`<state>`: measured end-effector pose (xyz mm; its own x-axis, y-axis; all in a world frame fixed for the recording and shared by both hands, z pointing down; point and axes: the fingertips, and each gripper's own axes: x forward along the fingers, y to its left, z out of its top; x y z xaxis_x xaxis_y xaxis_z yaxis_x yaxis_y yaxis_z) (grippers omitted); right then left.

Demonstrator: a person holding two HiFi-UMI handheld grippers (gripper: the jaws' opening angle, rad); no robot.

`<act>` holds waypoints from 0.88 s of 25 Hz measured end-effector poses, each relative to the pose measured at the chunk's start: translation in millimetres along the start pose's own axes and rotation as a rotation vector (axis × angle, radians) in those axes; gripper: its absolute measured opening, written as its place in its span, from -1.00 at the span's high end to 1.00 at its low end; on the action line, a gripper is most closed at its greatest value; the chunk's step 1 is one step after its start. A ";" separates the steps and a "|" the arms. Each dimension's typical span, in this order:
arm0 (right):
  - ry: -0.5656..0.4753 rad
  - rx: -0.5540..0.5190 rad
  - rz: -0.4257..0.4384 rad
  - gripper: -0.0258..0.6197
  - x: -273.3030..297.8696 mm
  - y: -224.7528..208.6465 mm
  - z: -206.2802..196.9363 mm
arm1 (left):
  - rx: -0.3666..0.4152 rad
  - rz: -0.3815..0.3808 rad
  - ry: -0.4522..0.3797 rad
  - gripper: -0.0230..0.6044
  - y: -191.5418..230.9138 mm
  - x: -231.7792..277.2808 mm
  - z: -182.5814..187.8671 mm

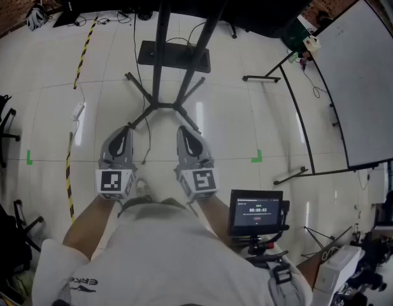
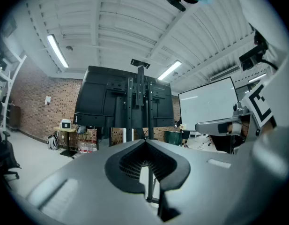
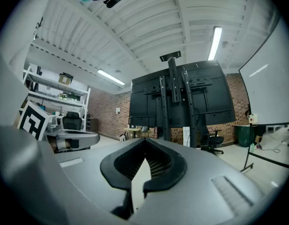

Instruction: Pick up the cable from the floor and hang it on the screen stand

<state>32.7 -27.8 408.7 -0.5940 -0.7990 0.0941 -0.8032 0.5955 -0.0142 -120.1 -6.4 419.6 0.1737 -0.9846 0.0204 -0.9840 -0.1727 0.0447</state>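
A thin black cable (image 1: pixel 148 139) lies on the pale floor and runs from the screen stand's feet toward me. The black screen stand (image 1: pixel 161 101) rises straight ahead on splayed legs, and its screen's back (image 2: pixel 123 100) fills the middle of both gripper views (image 3: pixel 181 97). My left gripper (image 1: pixel 124 132) and right gripper (image 1: pixel 183 134) are held level, side by side, above the floor in front of the stand. The left gripper (image 2: pixel 145 141) is shut with nothing in it. The right gripper (image 3: pixel 144 139) is also shut and empty. Neither touches the cable.
A whiteboard on a wheeled frame (image 1: pixel 355 81) stands at the right. A small monitor on a tripod (image 1: pixel 257 210) is close at my right side. A white power strip (image 1: pixel 77 111) and yellow-black tape (image 1: pixel 81 53) lie at the left, with office chairs (image 1: pixel 0 129) beyond.
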 end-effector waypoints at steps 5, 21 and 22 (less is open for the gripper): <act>-0.056 0.008 -0.009 0.88 57.7 4.4 25.3 | 0.019 -0.003 -0.003 0.92 48.0 37.8 8.8; 0.011 -0.035 0.066 0.88 142.7 -49.1 -4.7 | 0.029 0.082 0.047 0.92 78.0 117.9 -25.1; 0.025 -0.030 0.069 0.88 150.0 -53.1 -9.9 | 0.030 0.087 0.060 0.92 80.4 125.1 -32.4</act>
<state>-13.3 -178.5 433.4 -0.6464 -0.7537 0.1187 -0.7583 0.6518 0.0087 -176.1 -142.5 458.1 0.0893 -0.9925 0.0830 -0.9960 -0.0888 0.0103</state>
